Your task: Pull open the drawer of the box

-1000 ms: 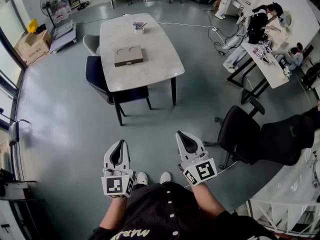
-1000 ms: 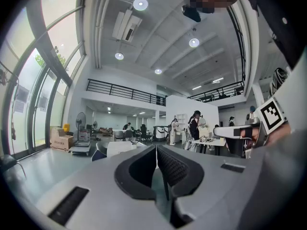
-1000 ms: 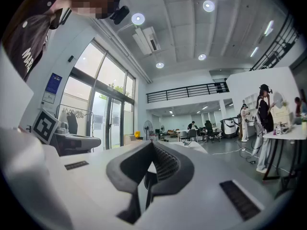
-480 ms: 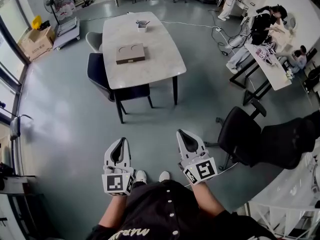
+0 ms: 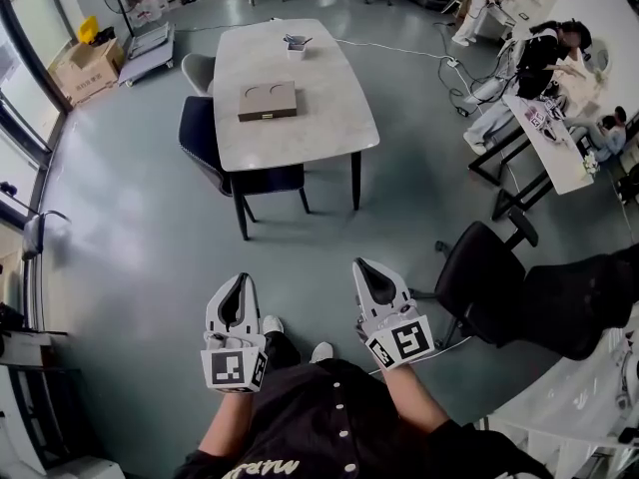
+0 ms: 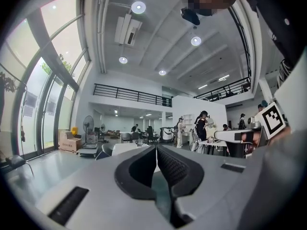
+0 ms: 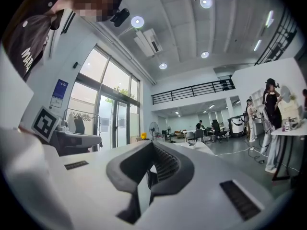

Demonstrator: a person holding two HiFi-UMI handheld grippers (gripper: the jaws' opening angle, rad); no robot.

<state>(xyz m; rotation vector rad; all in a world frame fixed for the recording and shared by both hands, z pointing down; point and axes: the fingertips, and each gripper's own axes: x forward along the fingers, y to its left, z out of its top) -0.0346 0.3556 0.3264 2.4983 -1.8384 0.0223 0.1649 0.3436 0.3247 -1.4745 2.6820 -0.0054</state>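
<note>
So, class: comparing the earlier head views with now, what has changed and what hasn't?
The person's left shoe has stepped forward, toward the table; the scene has drifted slightly right in the head view. Unchanged: left gripper and right gripper held low, jaws shut and empty; box untouched.

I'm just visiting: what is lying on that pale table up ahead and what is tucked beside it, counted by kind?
Brown box: 1
Small white tray: 1
Chairs, one dark and one grey: 2
Total: 4
</note>
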